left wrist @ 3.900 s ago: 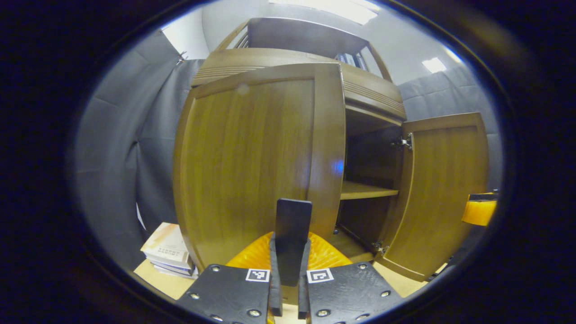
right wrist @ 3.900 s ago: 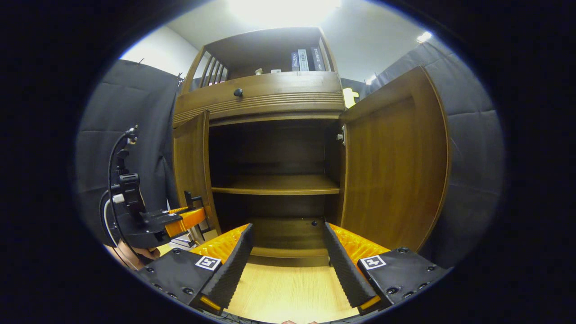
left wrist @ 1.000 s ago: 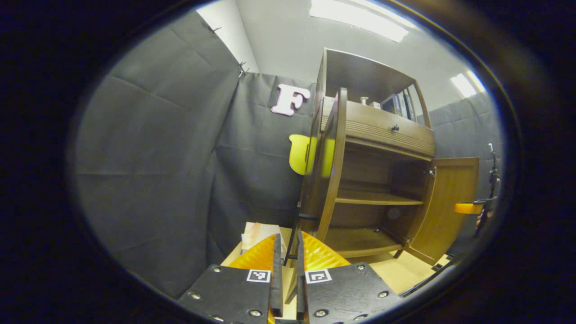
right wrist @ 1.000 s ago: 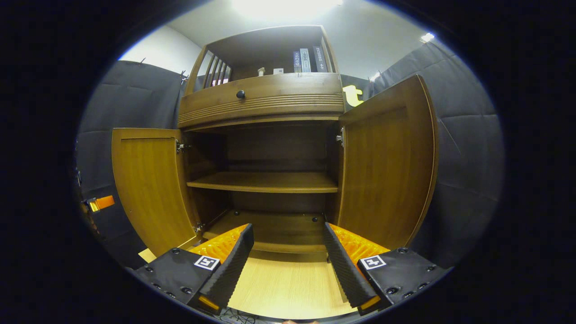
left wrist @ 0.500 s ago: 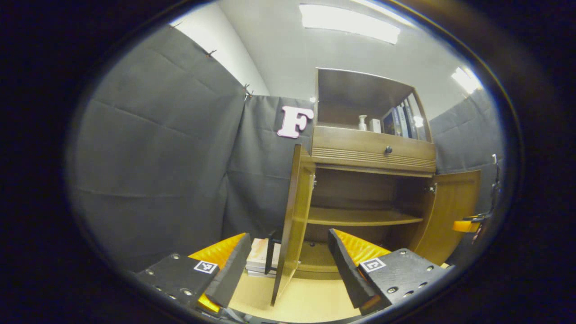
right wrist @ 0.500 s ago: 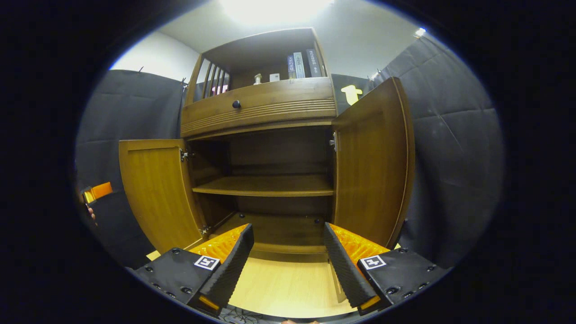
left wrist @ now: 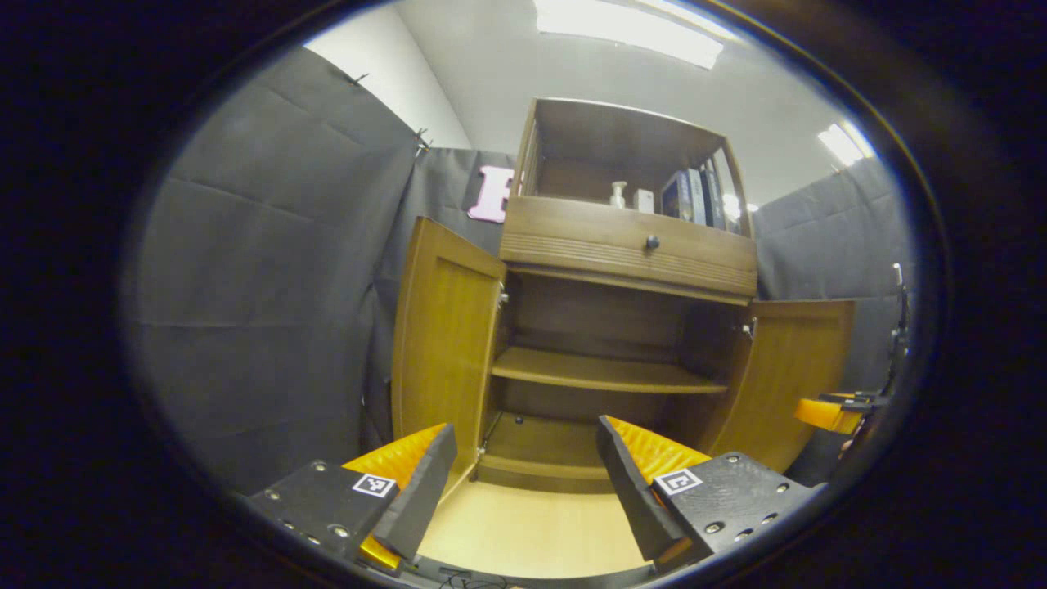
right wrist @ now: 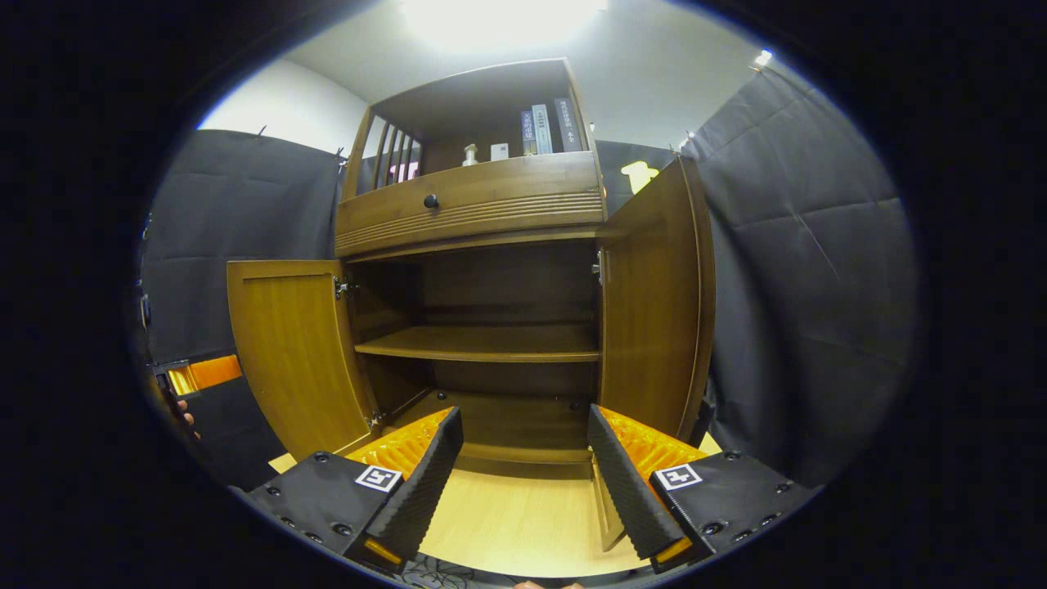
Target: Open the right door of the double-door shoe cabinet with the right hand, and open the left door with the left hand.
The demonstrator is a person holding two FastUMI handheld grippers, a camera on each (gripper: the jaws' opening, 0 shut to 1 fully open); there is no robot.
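The brown wooden shoe cabinet [left wrist: 626, 245] stands with both doors swung wide. In the left gripper view the left door [left wrist: 442, 343] hangs open at the left and the right door [left wrist: 789, 372] at the right. My left gripper [left wrist: 523, 483] is open and holds nothing, a short way in front of the cabinet's base. In the right gripper view the left door [right wrist: 294, 352] and right door [right wrist: 650, 311] frame the dark inside. My right gripper [right wrist: 523, 474] is open too, apart from both doors. The left gripper [right wrist: 200, 372] shows again at the far left edge.
One shelf [right wrist: 483, 343] splits the bare inside. Above it sits a drawer with a dark knob [right wrist: 430, 201], and books [right wrist: 541, 129] and a small bottle [left wrist: 619, 195] stand on top. Pale wooden floor [right wrist: 523, 523] lies in front. Black cloth walls close both sides.
My left gripper went from shut at the left door's edge to open, let go, drew back and turned to face the cabinet. The left door now stands wide. The right gripper stayed open.
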